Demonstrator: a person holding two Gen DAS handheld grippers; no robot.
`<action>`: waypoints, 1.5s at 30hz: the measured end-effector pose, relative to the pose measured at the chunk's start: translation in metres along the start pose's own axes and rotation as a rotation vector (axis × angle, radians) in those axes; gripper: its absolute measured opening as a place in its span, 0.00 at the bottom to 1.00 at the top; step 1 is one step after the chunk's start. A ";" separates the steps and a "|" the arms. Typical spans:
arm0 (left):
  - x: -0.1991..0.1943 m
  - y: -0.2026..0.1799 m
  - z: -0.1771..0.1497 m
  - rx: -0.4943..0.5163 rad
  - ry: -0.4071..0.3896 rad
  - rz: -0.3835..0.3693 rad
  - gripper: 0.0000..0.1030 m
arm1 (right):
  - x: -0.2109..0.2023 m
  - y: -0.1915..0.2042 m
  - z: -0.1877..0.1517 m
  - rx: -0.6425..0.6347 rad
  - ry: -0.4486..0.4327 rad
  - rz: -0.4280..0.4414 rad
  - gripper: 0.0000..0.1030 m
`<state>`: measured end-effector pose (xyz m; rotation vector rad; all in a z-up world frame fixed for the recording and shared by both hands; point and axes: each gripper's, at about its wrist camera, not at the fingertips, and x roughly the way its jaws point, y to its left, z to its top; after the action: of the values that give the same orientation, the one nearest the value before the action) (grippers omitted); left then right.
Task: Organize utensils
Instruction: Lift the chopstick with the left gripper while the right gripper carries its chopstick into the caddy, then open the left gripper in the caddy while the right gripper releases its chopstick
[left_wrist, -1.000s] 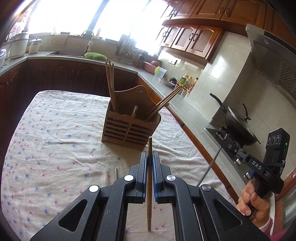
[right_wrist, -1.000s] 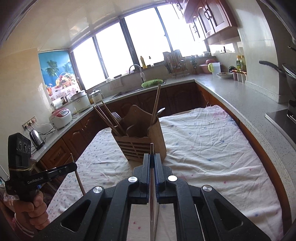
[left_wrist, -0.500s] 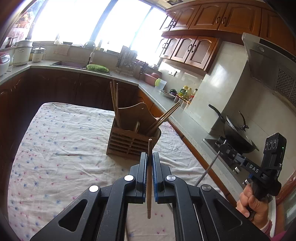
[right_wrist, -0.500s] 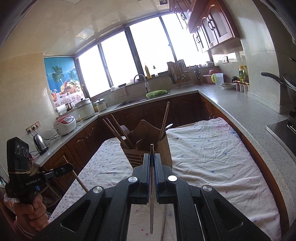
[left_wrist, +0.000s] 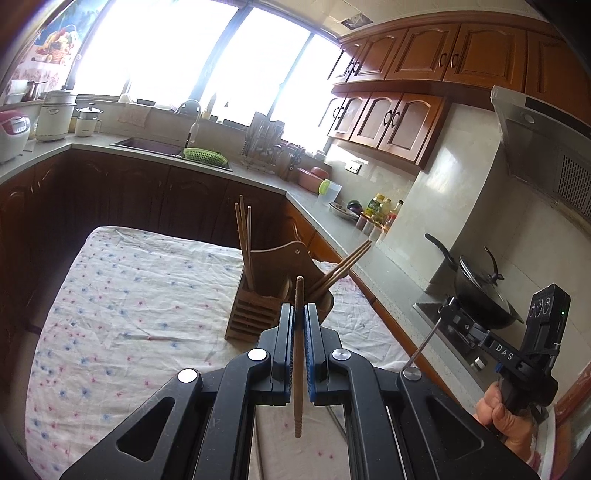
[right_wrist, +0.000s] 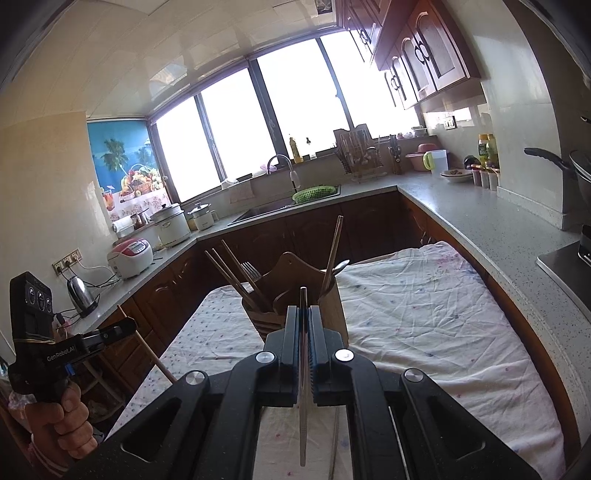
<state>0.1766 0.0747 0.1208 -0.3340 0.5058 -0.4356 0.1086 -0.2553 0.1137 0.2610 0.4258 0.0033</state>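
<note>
My left claw (left_wrist: 299, 314) is raised above the counter (left_wrist: 122, 295) and points level toward the holder, its jaws clamped on one wooden chopstick (left_wrist: 298, 354). The chopstick stands upright in the grip, its top just above the fingertips and its lower end hanging free below.

My right claw (right_wrist: 303, 314) is held at about the same height and also aims at the holder, its jaws pressed tight on one thin metal utensil (right_wrist: 303, 387). The utensil is upright and seen edge-on, so I cannot tell what kind it is.

In the left wrist view my right hand (left_wrist: 506, 417) sits at 4 o'clock, fist around the grip. In the right wrist view my left hand (right_wrist: 59, 421) sits at 8 o'clock, gripping likewise, with the chopstick slanting down from that claw.

Wooden holder (left_wrist: 273, 288): one, upright on the flower-print cloth, dead ahead at 12 o'clock of both claws and near their tips.

Count in the holder:
- Right wrist view: three chopsticks (right_wrist: 236, 275) leaning toward 10 o'clock.
- One fork (right_wrist: 251, 271), just behind them.
- Two chopsticks (right_wrist: 334, 251) close together, leaning toward 1 o'clock.
- One spoon (right_wrist: 341, 266) at their side.
- Left wrist view: three upright sticks on the left, two or three slanted on the right; exact number there unclear.
</note>
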 end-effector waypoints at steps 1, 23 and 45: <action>0.000 0.000 0.004 0.002 -0.012 0.002 0.03 | 0.002 0.000 0.003 0.003 -0.006 0.000 0.04; 0.100 -0.017 0.066 0.098 -0.260 0.116 0.03 | 0.079 0.018 0.097 -0.015 -0.280 -0.057 0.04; 0.169 0.014 0.006 0.050 -0.141 0.161 0.04 | 0.128 -0.015 0.022 0.003 -0.154 -0.089 0.04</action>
<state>0.3171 0.0073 0.0537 -0.2716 0.3801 -0.2659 0.2332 -0.2679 0.0769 0.2430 0.2844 -0.1037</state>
